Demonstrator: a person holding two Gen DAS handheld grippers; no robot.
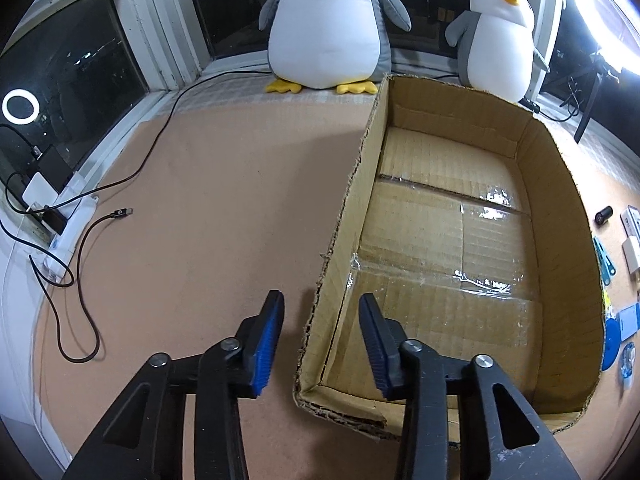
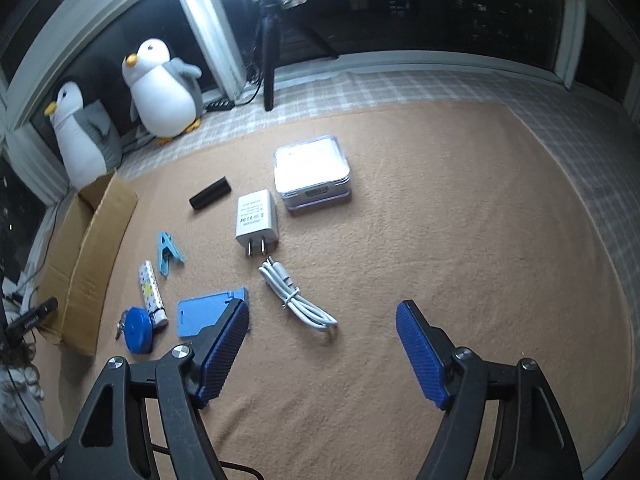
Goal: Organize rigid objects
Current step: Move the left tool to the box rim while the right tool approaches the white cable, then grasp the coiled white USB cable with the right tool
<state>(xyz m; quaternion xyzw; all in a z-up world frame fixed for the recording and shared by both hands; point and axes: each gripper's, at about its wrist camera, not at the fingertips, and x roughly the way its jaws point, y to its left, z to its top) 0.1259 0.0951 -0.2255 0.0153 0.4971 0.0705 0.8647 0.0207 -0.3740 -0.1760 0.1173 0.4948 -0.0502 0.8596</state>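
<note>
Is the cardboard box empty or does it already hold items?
Empty: the cardboard box shows only its bare taped floor in the left wrist view.

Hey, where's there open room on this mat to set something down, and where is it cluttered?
Free: the mat to the right of the white box and coiled white cable; the mat between the cardboard box and black cable; the box floor is bare too. Crowded: between the cardboard box and the charger, around the blue clip and tape measure.

The white charger (image 2: 256, 219) carries printed lines, perhaps certification marks, too small to read.
</note>
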